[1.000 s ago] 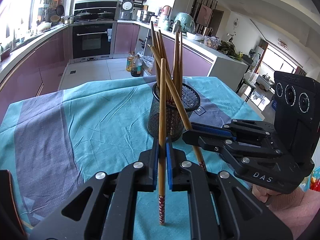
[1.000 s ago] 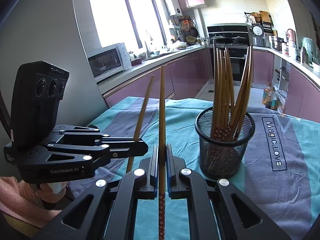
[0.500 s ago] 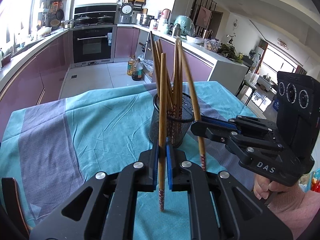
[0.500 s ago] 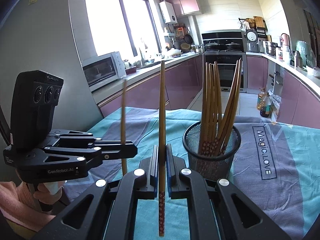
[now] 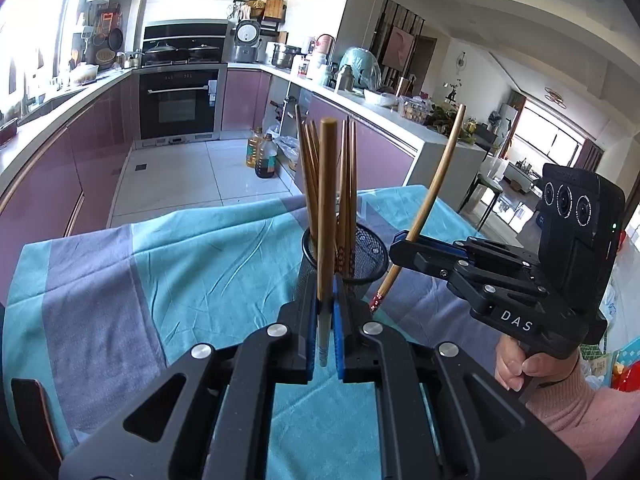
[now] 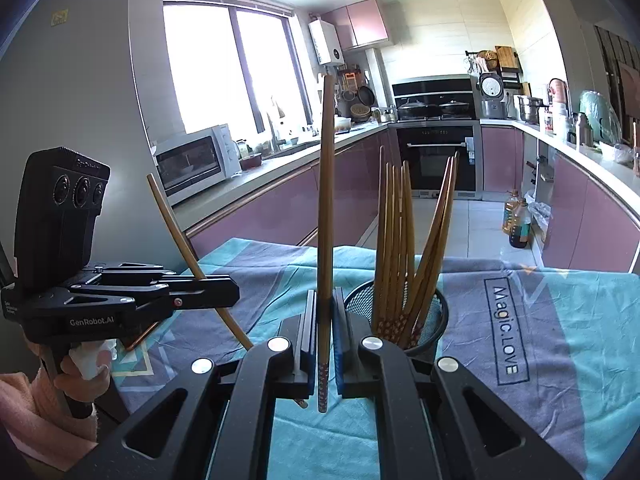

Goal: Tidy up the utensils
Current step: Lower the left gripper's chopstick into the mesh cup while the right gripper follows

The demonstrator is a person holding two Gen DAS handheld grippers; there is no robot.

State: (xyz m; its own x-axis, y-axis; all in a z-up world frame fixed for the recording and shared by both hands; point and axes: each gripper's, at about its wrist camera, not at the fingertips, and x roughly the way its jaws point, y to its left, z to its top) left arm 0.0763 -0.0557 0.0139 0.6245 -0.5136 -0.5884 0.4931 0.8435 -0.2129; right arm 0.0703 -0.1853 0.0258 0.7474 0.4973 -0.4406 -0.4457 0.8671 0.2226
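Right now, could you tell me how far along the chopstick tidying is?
Done: a bundle of chopsticks stands in the mesh cup. In hand: the left gripper and the right gripper each clamp one chopstick, both outside the cup. Left: dropping those two in.

Table [image 5: 448, 216]: standing in a kitchen, its top fully hidden under a cloth. Tablecloth [image 6: 580, 400]: lying wrinkled over the table, showing teal and grey-purple bands and bearing a boxed "Magic.LOVE" print [image 6: 506, 330] on one grey band. Black mesh cup [image 6: 430, 332]: standing upright directly on the cloth near the table's middle, holding a bundle of wooden chopsticks [image 6: 394, 240] that are fanning out upward.
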